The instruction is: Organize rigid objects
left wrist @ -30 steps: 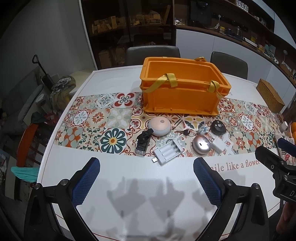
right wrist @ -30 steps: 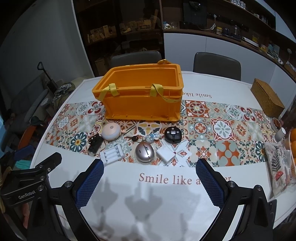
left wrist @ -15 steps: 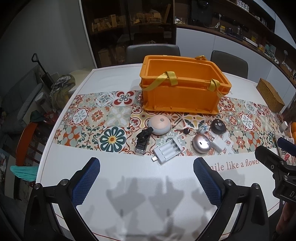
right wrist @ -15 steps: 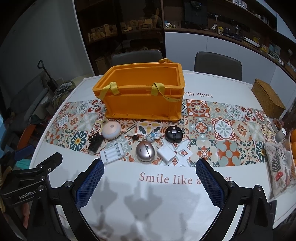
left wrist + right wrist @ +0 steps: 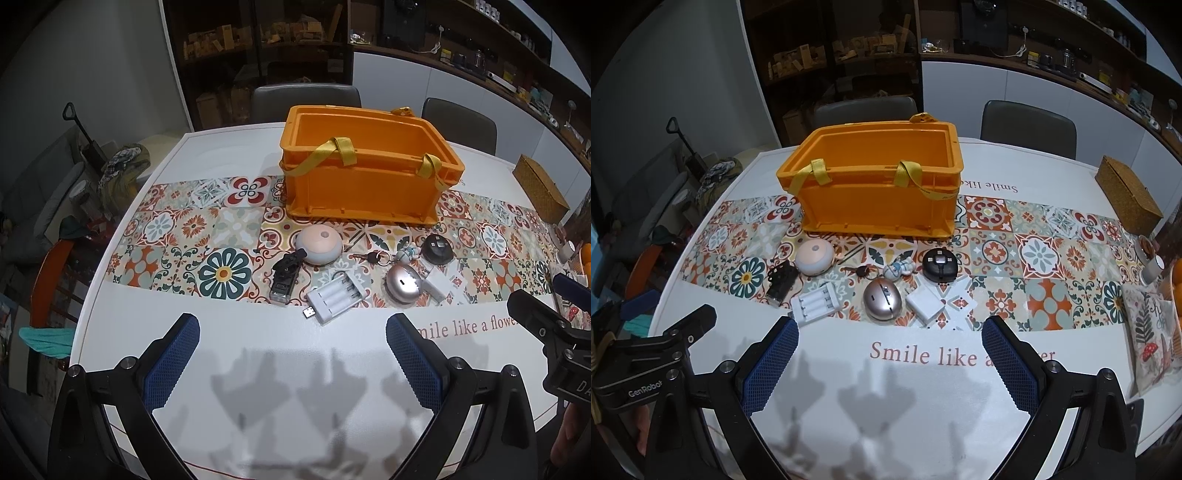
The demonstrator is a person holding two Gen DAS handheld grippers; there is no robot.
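Observation:
An orange crate (image 5: pixel 365 173) (image 5: pixel 875 184) with yellow straps stands on the patterned runner. In front of it lie a pink dome (image 5: pixel 320 244) (image 5: pixel 815 257), a black clip device (image 5: pixel 284 275) (image 5: pixel 781 278), a white battery charger (image 5: pixel 336 297) (image 5: pixel 815 304), keys (image 5: pixel 373 256) (image 5: pixel 863 272), a small figurine (image 5: pixel 408 253) (image 5: pixel 899 268), a silver mouse (image 5: pixel 402 284) (image 5: pixel 882 298), a white adapter (image 5: pixel 437 283) (image 5: pixel 926 303) and a black round gadget (image 5: pixel 437 249) (image 5: pixel 940 264). My left gripper (image 5: pixel 291 356) and right gripper (image 5: pixel 888 360) hover open over the near white table, holding nothing.
A wicker box (image 5: pixel 541 194) (image 5: pixel 1128 201) sits at the far right of the white table (image 5: pixel 923 387). A cushion (image 5: pixel 1150 332), a cup (image 5: pixel 1152 269) and oranges (image 5: pixel 1176 280) crowd the right edge. Two chairs (image 5: pixel 1028 127) stand behind the table. Clutter lies on the floor at left (image 5: pixel 122 170).
Both views have shifted very slightly; the objects and crate stay where they were, and both grippers stay open.

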